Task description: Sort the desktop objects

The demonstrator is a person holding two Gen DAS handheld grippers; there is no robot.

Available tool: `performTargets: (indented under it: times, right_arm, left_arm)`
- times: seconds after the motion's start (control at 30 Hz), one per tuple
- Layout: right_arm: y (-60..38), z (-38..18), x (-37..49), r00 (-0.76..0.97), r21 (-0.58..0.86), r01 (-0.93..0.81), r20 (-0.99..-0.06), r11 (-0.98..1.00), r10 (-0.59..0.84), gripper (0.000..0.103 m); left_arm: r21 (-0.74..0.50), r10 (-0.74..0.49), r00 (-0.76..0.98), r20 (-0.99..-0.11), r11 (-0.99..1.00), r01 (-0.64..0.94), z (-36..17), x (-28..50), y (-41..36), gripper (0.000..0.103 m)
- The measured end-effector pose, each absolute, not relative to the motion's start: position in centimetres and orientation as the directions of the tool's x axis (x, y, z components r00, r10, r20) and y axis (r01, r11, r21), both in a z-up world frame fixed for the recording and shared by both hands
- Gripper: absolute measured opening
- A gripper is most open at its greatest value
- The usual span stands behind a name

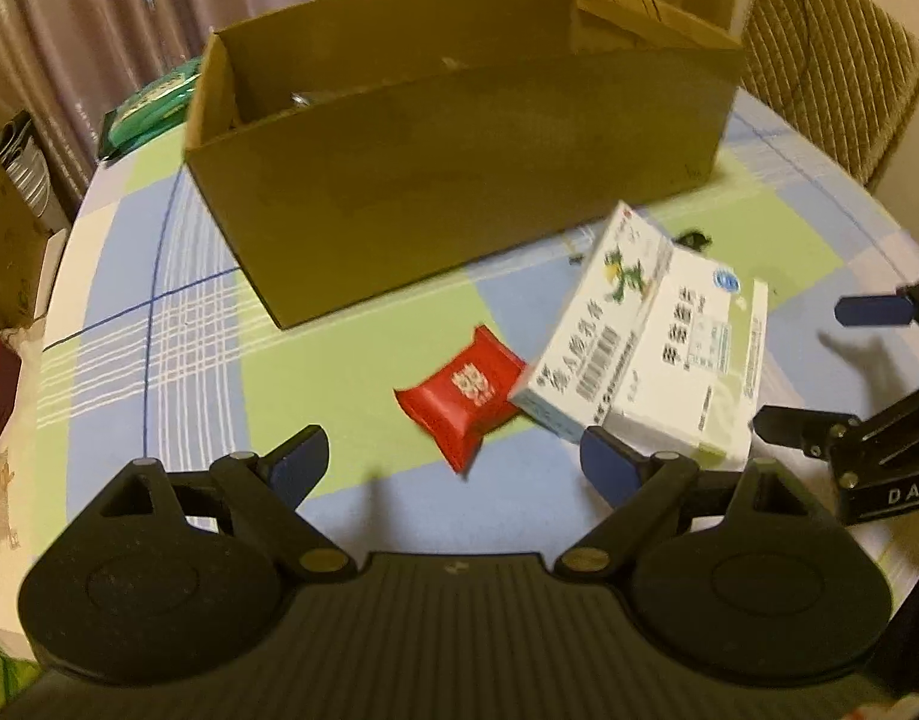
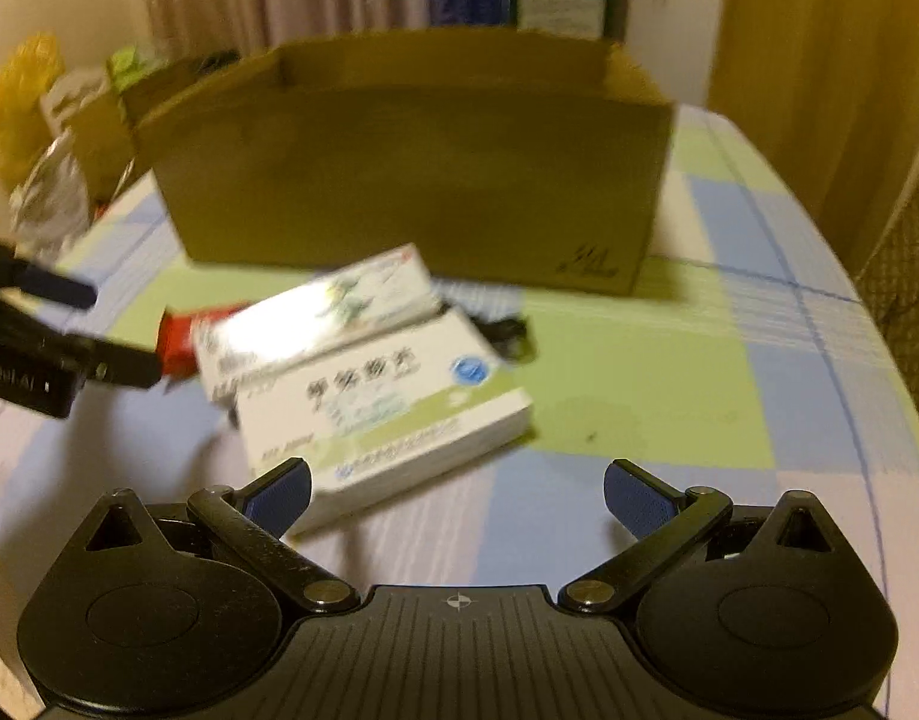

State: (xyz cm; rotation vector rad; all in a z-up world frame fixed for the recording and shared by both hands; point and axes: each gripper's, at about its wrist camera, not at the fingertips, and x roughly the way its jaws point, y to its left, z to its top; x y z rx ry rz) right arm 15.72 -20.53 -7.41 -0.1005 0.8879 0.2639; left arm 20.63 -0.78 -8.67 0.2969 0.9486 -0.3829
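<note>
Covering the round table, a blue-green checked cloth point(image 1: 177, 324) is bearing a brown cardboard box point(image 1: 459, 192), a red foil packet point(image 1: 465, 399) and two white medicine cartons point(image 1: 645, 342) lying overlapped; the left gripper point(image 1: 453, 462) and right gripper point(image 2: 456, 495) are hovering spread wide, grasping nothing.

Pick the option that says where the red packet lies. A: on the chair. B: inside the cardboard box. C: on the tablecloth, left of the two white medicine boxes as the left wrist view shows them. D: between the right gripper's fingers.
C: the red packet lies on the checked tablecloth, beside the white medicine boxes, in front of the cardboard box.
</note>
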Motion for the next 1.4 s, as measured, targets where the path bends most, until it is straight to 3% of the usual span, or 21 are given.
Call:
performTargets:
  times: [0.27, 0.57, 0.83, 1.07, 1.23, 1.4]
  right_arm:
    - [-21.8, -8.0, 16.4, 0.615, -0.059, -0.205, -0.785, 0.977, 0.082, 0.101]
    - [-23.3, -8.3, 17.9, 0.624, -0.131, -0.149, -0.781, 0.98, -0.009, 0.101]
    - [-23.9, -8.3, 19.4, 0.625, -0.137, -0.135, -0.78, 0.981, -0.023, 0.101]
    - [-24.5, -8.2, 20.8, 0.636, -0.127, -0.11, -0.771, 0.986, -0.028, 0.101]
    - [-24.8, -6.8, 19.6, 0.664, -0.086, -0.082, -0.748, 0.993, -0.01, 0.101]
    - [-23.3, -5.5, 17.3, 0.651, 0.069, -0.134, -0.746, 0.989, 0.141, 0.101]
  left_arm:
    - [0.115, -0.184, 0.5, -0.846, 0.853, 0.509, -10.7, 20.8, -2.4, 0.088]
    - [0.166, -0.128, 0.548, -0.826, 0.875, 0.455, -11.9, 22.1, -3.2, 0.088]
    - [0.126, -0.199, 0.527, -0.826, 0.847, 0.517, -11.9, 22.2, -4.2, 0.088]
    - [0.074, -0.277, 0.483, -0.83, 0.805, 0.589, -11.5, 20.2, -5.3, 0.088]
    - [0.078, -0.27, 0.502, -0.822, 0.819, 0.568, -10.8, 20.1, -4.8, 0.088]
    - [0.085, -0.227, 0.532, -0.816, 0.863, 0.498, -9.8, 20.7, -2.8, 0.088]
